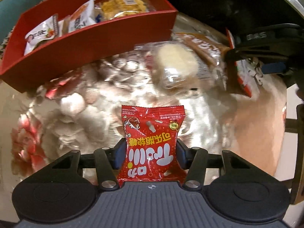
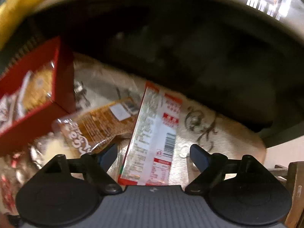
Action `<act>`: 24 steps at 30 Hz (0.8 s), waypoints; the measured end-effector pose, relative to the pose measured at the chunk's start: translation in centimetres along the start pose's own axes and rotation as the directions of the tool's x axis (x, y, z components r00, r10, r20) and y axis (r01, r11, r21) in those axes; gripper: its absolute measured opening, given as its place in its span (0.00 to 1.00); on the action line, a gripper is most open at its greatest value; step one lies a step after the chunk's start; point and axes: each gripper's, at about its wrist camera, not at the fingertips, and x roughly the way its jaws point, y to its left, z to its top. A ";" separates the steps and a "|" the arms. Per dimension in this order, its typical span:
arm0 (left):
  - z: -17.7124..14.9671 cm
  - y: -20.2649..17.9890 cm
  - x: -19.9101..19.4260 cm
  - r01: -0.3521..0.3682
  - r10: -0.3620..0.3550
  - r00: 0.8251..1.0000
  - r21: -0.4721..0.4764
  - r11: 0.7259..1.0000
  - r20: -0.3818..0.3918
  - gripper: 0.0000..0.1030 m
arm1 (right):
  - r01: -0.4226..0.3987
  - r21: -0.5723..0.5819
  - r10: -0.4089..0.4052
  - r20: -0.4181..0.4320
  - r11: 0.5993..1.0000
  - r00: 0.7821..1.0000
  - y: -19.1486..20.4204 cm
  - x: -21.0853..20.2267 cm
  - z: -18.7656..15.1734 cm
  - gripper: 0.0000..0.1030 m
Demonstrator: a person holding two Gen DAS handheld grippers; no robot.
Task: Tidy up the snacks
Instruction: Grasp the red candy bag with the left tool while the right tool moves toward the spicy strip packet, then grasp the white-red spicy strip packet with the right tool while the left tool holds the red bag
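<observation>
On my left wrist view, the red box [image 1: 91, 43] sits at the counter's far left, a long matte cardboard tray with straight walls, crinkly white packets [image 1: 40, 35] and a clear-wrapped yellow snack [image 1: 123, 5] lying inside it. The counter [image 1: 95, 95] wears a glossy floral cover. My left claw [image 1: 151, 152] is clenched on a red candy pouch [image 1: 151, 142], a puffy foil pillow with crimped ends, pinched at its sides between the blue pads. Beyond it, right of the box, lies a pale cake [image 1: 174, 64] in clear film, touching a brown packet [image 1: 201, 45].

On my right wrist view, the box [image 2: 36, 102] fills the left edge, the brown packet [image 2: 98, 125] just beside its corner. My right claw [image 2: 153, 153] is released, its jaws spread wide either side of a flat white-and-red packet [image 2: 155, 133] printed with a barcode, which leans tilted against the brown one; neither pad touches it.
</observation>
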 end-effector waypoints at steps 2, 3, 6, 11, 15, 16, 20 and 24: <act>-0.1 1.0 -0.1 0.002 -0.002 1.000 -0.004 1.000 0.000 0.61 | 0.027 -0.024 -0.028 -0.038 0.999 0.999 0.6 1.5 -0.2 0.76; 0.1 1.3 -0.1 0.008 -0.008 1.000 -0.009 1.000 0.003 0.61 | 0.045 -0.046 -0.046 -0.025 0.998 0.999 1.0 1.5 -0.4 0.76; -0.2 2.4 0.0 0.032 -0.032 0.999 -0.010 0.999 0.002 0.62 | 0.020 -0.045 -0.021 -0.023 0.999 1.000 0.5 1.2 -0.7 0.76; -0.4 2.1 -0.1 -0.001 0.001 1.000 0.058 0.998 0.010 0.63 | 0.022 -0.100 -0.023 -0.008 0.995 1.000 0.4 -0.1 -2.8 0.62; -1.2 2.8 -0.4 -0.008 0.007 1.000 0.064 0.998 0.012 0.63 | 0.012 -0.110 -0.012 0.000 0.994 1.000 0.1 -1.6 -4.4 0.51; -1.4 2.9 -0.5 -0.013 0.012 1.000 0.065 0.998 0.013 0.63 | 0.005 -0.108 -0.006 -0.005 0.994 1.000 0.1 -2.0 -5.0 0.50; -2.4 3.4 -1.0 -0.025 0.024 1.000 0.082 0.996 0.014 0.63 | -0.003 -0.206 -0.006 -0.045 0.978 0.999 1.9 -3.7 -8.4 0.49; -3.4 3.7 -1.5 -0.024 0.024 1.000 0.113 0.993 0.006 0.64 | 0.012 -0.347 -0.035 -0.058 0.938 0.998 4.3 -5.2 -12.4 0.52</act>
